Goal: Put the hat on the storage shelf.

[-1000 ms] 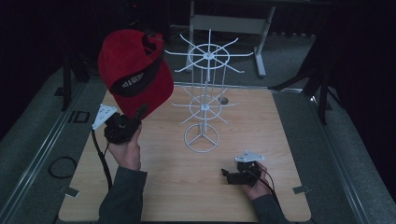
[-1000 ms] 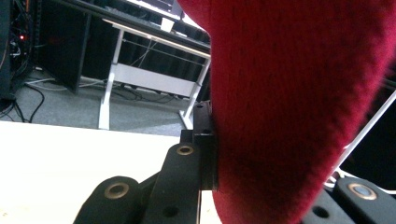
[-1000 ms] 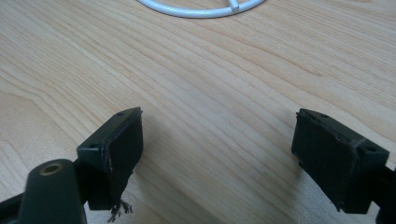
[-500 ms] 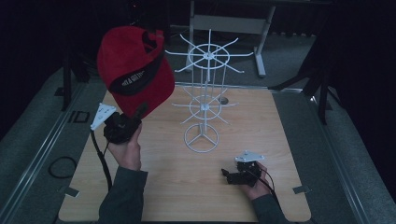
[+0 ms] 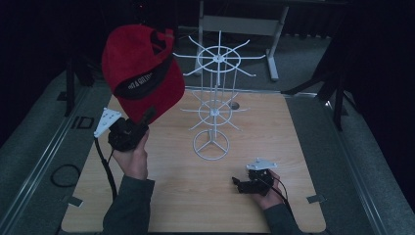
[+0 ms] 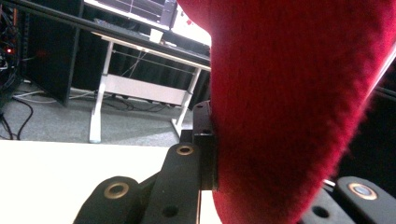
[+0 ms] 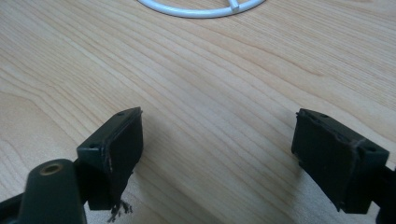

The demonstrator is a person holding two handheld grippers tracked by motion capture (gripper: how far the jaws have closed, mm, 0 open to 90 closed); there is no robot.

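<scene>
A red cap (image 5: 139, 73) with a black band hangs in the air at the left, close beside the upper arms of the white wire rack (image 5: 214, 110). My left gripper (image 5: 147, 117) is shut on its lower edge, and the left gripper view shows red fabric (image 6: 289, 107) clamped between the jaws. Down at the front right, my right gripper (image 5: 237, 184) rests low over the wooden table (image 5: 274, 142). Its jaws stand wide apart with nothing but bare wood between the fingertips (image 7: 119, 154). The rack's round base (image 7: 201, 9) lies just ahead of them.
The rack stands on a ring base (image 5: 211, 145) at the table's middle, with thin arms spreading from two hubs. A white desk frame (image 5: 240, 24) stands behind the table. Grey floor strips run along both table sides. A cable loop (image 5: 63, 175) lies at the left.
The cap and my left gripper have barely shifted, perhaps slightly up and left. My right gripper has stayed where it was.
</scene>
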